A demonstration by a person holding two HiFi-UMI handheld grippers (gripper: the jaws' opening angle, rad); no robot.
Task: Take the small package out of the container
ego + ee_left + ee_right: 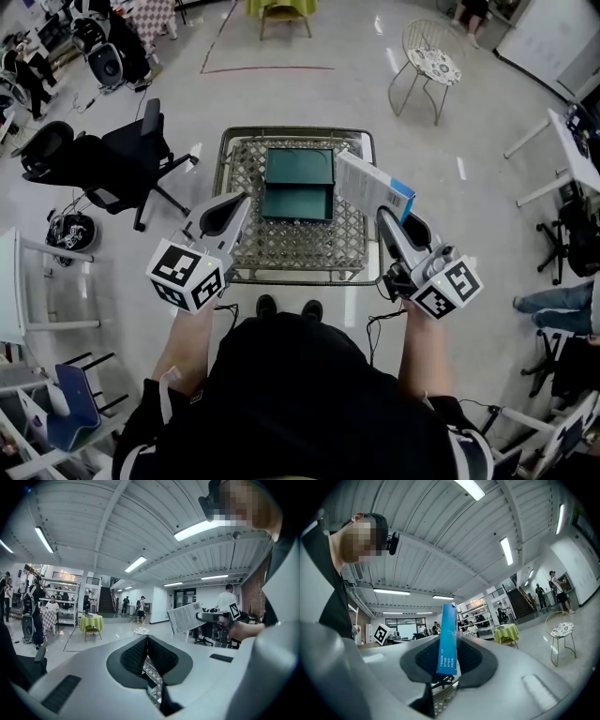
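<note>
Right gripper (448,663): jaws narrow, pinched on the lower end of a thin blue-and-white package (447,637), which stands upright from them (held near one end only). Left gripper (147,644): jaws together, nothing between them. Ahead, between the two: green box (298,187), open, on a lattice-top table (281,246). Package hangs clear of the box, over its right edge. Step in hand: removal, seemingly near done. Next move likely calls for a steady carry to bare tabletop, then release.
</note>
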